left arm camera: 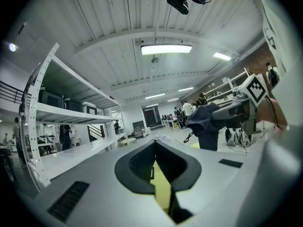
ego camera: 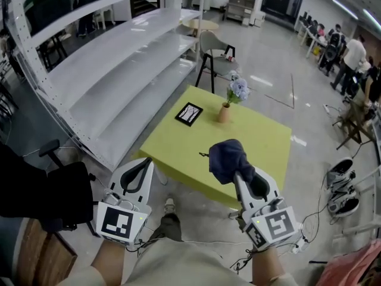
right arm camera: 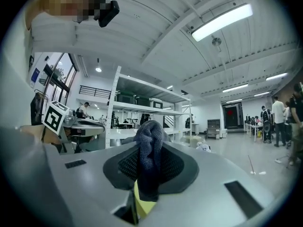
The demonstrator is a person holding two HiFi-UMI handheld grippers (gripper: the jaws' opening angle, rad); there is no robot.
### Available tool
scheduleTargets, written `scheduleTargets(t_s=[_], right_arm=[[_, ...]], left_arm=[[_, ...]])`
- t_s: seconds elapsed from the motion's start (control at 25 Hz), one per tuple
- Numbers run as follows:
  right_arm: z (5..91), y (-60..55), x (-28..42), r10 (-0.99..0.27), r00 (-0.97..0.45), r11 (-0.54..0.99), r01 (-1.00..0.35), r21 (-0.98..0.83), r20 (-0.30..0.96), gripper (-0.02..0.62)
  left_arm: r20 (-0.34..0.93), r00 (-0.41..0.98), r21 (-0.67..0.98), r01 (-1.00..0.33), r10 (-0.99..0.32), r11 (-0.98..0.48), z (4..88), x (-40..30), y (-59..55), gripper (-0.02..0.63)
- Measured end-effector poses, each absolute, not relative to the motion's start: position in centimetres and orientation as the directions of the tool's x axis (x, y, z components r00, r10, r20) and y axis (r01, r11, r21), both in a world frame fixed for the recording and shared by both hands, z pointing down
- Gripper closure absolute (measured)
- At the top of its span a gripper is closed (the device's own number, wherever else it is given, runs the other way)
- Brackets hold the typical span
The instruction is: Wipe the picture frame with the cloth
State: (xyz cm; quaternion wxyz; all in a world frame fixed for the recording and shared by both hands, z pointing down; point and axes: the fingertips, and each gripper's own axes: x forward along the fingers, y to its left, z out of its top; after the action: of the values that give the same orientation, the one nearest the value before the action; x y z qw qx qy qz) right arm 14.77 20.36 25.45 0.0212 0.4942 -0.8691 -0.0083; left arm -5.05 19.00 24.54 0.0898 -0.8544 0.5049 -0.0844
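Note:
The black-rimmed picture frame (ego camera: pixel 189 114) lies flat on the far left part of the yellow-green table (ego camera: pixel 262 142). Nearer to me, over the table's front edge, my right gripper (ego camera: pixel 238 174) is shut on a bunched dark blue cloth (ego camera: pixel 228 158). In the right gripper view the cloth (right arm camera: pixel 149 155) bulges up between the jaws, and in the left gripper view the cloth (left arm camera: pixel 205 122) hangs at the right. My left gripper (ego camera: pixel 139 173) hovers off the table's near left corner, jaws together and holding nothing (left arm camera: pixel 154 167). Both grippers are well short of the frame.
A small vase with pale flowers (ego camera: pixel 227 105) stands just right of the frame. White metal shelving (ego camera: pixel 113 70) runs along the left. A chair (ego camera: pixel 213 58) stands behind the table. Shoes and cables (ego camera: pixel 340 186) lie on the floor at right. People stand far back right.

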Motion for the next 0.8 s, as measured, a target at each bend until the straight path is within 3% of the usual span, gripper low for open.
scheduleTargets(t_s=[0.8], right_arm=[[23.9, -5.0, 5.8, -0.891, -0.428, 0.436, -0.9, 0.025, 0.15, 0.529]], left_arm=[[0.115, 0.607, -0.194, -0.763, -0.786, -0.617, 23.5, -11.4, -8.0, 0.6]])
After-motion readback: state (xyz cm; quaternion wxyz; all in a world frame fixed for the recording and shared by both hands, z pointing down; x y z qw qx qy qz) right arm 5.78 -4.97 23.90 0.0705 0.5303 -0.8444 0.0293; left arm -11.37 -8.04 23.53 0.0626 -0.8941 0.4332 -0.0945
